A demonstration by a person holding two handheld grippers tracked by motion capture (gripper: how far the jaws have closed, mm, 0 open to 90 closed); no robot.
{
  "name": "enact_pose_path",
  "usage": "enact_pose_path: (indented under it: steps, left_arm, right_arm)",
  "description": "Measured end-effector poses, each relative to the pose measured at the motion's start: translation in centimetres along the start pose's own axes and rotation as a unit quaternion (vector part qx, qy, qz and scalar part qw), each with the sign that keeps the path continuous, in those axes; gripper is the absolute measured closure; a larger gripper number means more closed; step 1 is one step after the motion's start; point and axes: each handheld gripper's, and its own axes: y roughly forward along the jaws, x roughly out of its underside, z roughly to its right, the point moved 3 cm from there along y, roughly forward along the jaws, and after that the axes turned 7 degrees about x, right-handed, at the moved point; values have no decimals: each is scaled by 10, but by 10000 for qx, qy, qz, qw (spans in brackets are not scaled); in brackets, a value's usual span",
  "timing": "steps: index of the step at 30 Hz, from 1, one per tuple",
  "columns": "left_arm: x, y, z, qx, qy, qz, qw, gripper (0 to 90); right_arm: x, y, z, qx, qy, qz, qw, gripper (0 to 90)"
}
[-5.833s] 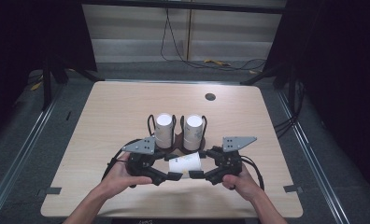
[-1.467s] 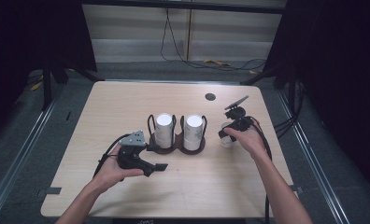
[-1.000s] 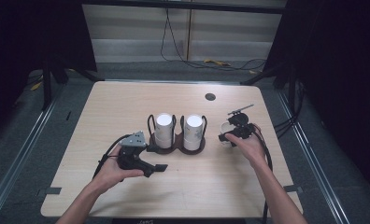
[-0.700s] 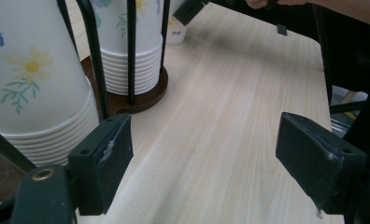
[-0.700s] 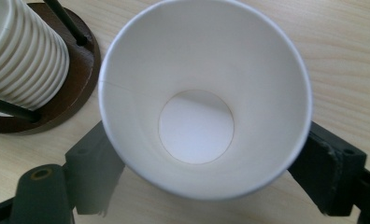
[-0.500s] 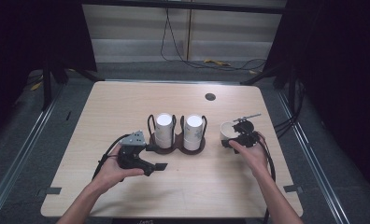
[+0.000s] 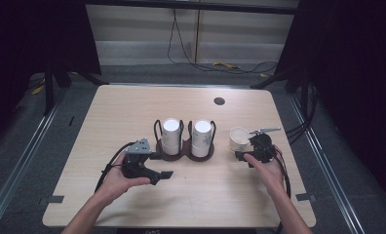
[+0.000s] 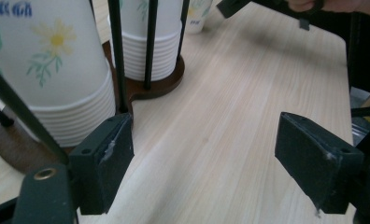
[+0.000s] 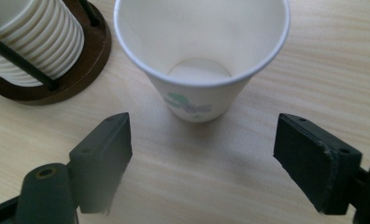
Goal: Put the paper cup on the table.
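1. Left tool (image 7: 165,165) – jaws wide, holding nothing, on the counter (image 7: 132,112) just left of the cup holder (image 7: 183,152).
2. Right tool (image 7: 241,155) – jaws apart but just been closing, nothing gripped.
3. Paper cup (image 9: 199,60) stands upright beyond it, right of the holder.

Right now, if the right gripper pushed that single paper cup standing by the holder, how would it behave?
The paper cup stands empty and upright, so it probably is very light and would slide or tip. Its thin wall likely dents under a firm squeeze. The narrow base under a wider rim suggests it topples easily.

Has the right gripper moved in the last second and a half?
Yes. The right gripper came back toward the person, away from the table's grommet hole, leaving the paper cup standing.
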Motion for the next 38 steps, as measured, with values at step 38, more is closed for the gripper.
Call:
enact_pose_path:
  steps: [38]
  left_arm:
    - [64,-22,-5,-957,-1016,98,9902,226]
  right_arm:
    - [79,-37,-34,-356,118,1006,9942,197]
